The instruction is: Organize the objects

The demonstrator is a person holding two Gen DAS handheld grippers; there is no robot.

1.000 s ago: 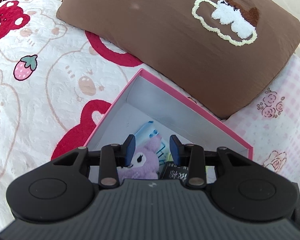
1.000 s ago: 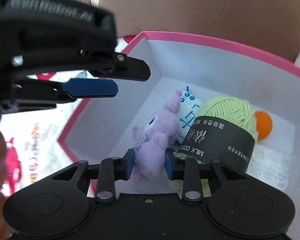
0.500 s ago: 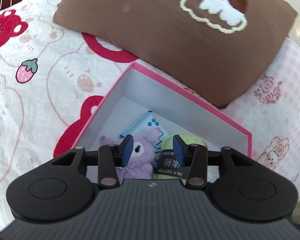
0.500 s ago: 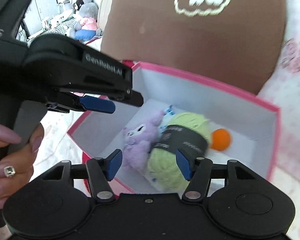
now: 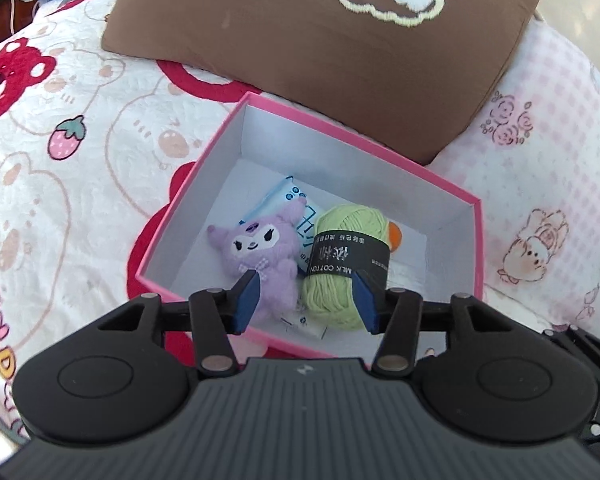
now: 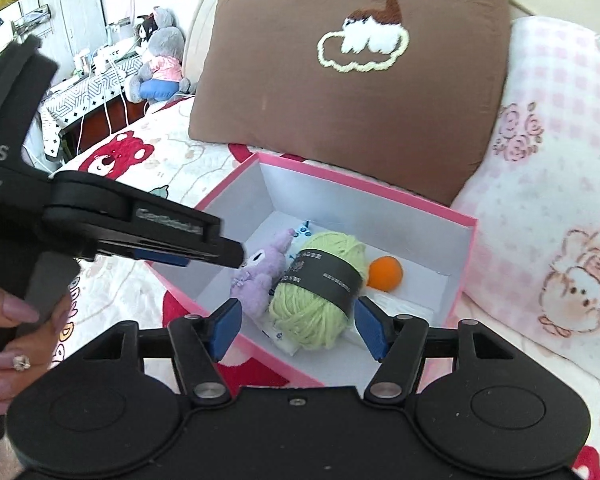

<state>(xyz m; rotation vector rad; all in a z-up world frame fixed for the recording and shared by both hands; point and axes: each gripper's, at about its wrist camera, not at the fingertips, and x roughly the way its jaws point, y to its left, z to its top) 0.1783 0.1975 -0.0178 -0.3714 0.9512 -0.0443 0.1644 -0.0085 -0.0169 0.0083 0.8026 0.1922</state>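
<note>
Four things lie in the pink box (image 5: 380,148) on the bed: a purple plush toy (image 5: 260,248), a ball of green yarn (image 5: 344,268) with a black paper band, a blue-and-white packet (image 5: 286,196) partly under both, and an orange ball (image 6: 385,273) behind the yarn. The plush toy lies on its back just left of the yarn, touching it.

The left gripper (image 5: 306,300) hangs above the near edge of the box, angled down into it. Its jaws have just been opening and stand spread, with nothing pinched; in the left wrist view the plush toy's lower body and the near end of the yarn show through the gap, lower down in the box and apart from the pads.

The right gripper (image 6: 298,330) is also over the near rim, jaws just opened wider and empty. In its view the yarn sits framed between the blue pads, below them and untouched, while the plush toy lies just beyond the left pad. From this side the left gripper (image 6: 188,256) reaches in from the left over the box's left wall, its tip beside the plush toy's head, and a hand (image 6: 12,336) grips its handle.

A brown pillow (image 5: 320,40) with an embroidered cloud lies behind the box, its edge against the far wall. The bedspread (image 5: 80,120) carries red bears and strawberries.
</note>
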